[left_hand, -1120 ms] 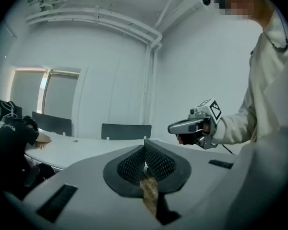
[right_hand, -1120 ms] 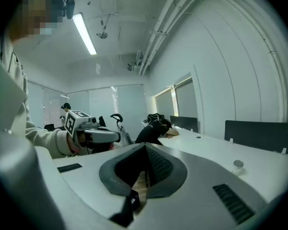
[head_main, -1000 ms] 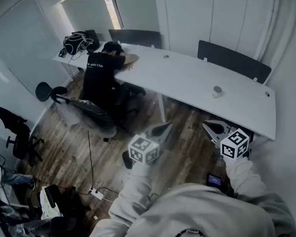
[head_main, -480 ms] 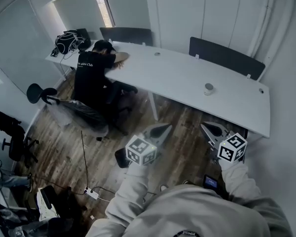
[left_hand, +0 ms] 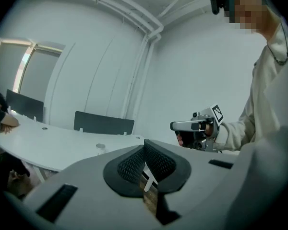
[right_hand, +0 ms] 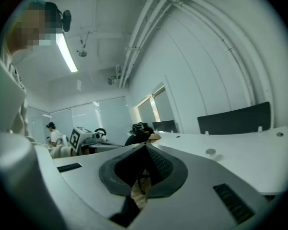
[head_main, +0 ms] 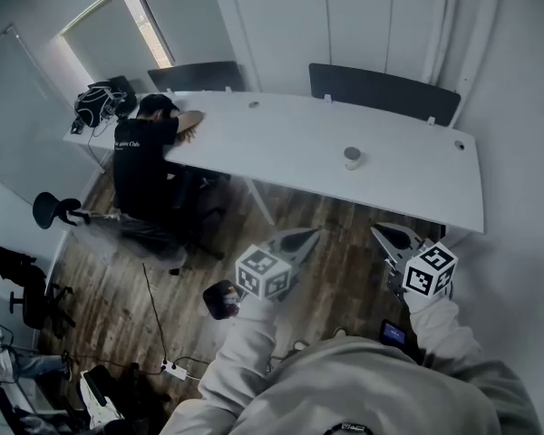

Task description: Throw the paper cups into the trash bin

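Observation:
A single paper cup (head_main: 352, 158) stands upright on the long white table (head_main: 408, 184), right of its middle. It also shows small in the left gripper view (left_hand: 100, 147) and the right gripper view (right_hand: 210, 152). Both grippers are held side by side over the wooden floor, short of the table's near edge and well apart from the cup. My left gripper (head_main: 299, 239) is shut with nothing in it, its pads meeting at the tip (left_hand: 144, 145). My right gripper (head_main: 392, 236) is likewise shut and empty (right_hand: 145, 147).
A person in a dark shirt (head_main: 143, 152) is slumped over the table's left end, with a bag (head_main: 98, 101) beyond. Dark chairs (head_main: 381, 89) stand behind the table. A dark round object (head_main: 222, 299) sits on the floor by my left arm. Cables and a power strip (head_main: 172, 367) lie lower left.
The head view has swung, so the table, cup and seated person now sit further left and higher in the picture. Both grippers keep the same shut pose in front of me.

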Demonstrator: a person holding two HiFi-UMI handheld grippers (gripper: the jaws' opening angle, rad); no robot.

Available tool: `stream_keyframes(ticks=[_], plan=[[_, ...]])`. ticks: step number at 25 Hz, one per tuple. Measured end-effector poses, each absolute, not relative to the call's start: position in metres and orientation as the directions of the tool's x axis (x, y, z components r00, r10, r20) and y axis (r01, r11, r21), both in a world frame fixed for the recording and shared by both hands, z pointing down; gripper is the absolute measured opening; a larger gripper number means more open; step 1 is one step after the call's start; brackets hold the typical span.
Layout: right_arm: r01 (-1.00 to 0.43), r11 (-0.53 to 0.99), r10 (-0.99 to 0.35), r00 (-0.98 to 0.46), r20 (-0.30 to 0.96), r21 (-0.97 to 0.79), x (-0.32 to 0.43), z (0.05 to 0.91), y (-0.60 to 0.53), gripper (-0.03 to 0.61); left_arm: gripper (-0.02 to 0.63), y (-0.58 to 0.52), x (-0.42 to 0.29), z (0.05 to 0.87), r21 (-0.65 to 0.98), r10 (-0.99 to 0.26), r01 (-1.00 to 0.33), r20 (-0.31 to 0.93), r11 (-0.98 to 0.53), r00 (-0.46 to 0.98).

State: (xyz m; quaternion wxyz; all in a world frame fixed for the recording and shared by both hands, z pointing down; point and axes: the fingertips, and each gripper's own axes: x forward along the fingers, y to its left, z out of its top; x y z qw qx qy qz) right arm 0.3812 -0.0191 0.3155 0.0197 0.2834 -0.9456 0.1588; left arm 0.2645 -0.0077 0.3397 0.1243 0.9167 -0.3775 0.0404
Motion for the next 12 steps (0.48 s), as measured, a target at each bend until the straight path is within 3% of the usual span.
stream_keyframes(ticks=[4,9,12], plan=[[-0.613,0.737,-0.607,-0.786,0.121,-0.284,0.411,0.305,-0.048,0.018,-0.011,-0.043,0.275,0.326,0.204,-0.750,-0.752,0.105,-0.626,0.653],[-0.437,0.856,-0.450,-0.893,0.015,-0.277,0.405,0.266,-0.059,0.018,-0.011,-0.064,0.290,0.282,0.108,-0.766,-0.767,0.063,-0.632,0.640],[-0.474,0.839,-0.491,-0.871,0.001,-0.268,0.414,0.256,-0.083,0.018,-0.011,-0.078,0.293,0.263,0.029,-0.771,-0.773,0.054,-0.634,0.635]])
